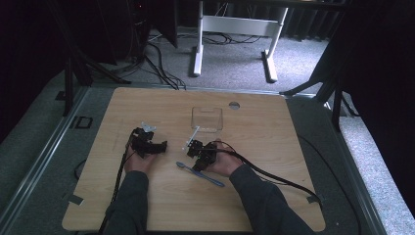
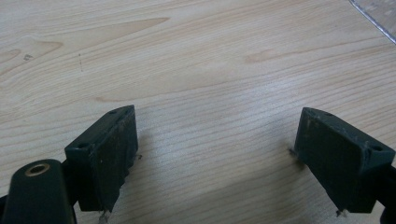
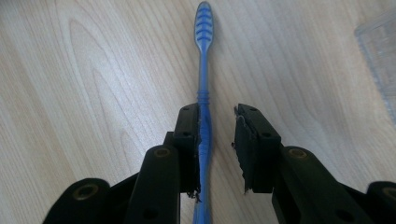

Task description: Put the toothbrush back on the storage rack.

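Right gripper (image 3: pixel 217 140) jaws part-open astride blue toothbrush (image 3: pixel 204 56), handle against one jaw, unclamped. Left gripper (image 2: pixel 215 154) jaws wide, empty. Clear box (image 1: pixel 207 118) whole from above.

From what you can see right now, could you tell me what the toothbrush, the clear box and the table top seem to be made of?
Toothbrush: probably plastic, translucent blue and glossy, with moulded ridges on its head.
Clear box: likely transparent plastic, since the table shows through its walls; glass cannot be excluded.
Table top: pale wood or a wood-look laminate, with visible grain and a slight sheen.
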`<act>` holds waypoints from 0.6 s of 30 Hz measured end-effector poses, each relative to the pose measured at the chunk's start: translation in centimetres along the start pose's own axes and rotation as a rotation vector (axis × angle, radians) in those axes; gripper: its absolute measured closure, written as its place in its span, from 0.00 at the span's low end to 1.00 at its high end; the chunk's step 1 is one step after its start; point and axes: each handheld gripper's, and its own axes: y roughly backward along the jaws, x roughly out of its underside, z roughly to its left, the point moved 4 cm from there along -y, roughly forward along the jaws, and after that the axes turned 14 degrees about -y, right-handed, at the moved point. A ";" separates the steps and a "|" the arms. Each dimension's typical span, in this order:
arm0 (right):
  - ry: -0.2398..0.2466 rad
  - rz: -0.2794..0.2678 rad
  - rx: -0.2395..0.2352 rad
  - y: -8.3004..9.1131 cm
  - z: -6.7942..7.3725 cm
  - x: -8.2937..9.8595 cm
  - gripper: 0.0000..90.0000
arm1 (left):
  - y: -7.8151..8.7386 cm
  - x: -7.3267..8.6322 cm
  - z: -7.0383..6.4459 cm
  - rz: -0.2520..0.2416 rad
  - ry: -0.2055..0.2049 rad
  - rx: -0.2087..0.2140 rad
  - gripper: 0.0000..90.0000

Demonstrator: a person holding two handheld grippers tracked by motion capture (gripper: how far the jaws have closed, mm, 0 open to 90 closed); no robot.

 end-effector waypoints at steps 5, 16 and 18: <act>0.011 0.025 0.002 -0.6 0.2 0.2 0.78 | 0.0 0.0 0.0 0.000 0.000 0.000 0.15; 0.021 0.062 -0.003 -1.3 0.5 0.4 0.77 | 0.0 0.0 0.0 0.000 0.000 0.000 0.15; 0.021 0.065 -0.002 -1.5 0.6 0.5 0.77 | 0.0 0.0 0.0 0.000 0.000 0.000 0.15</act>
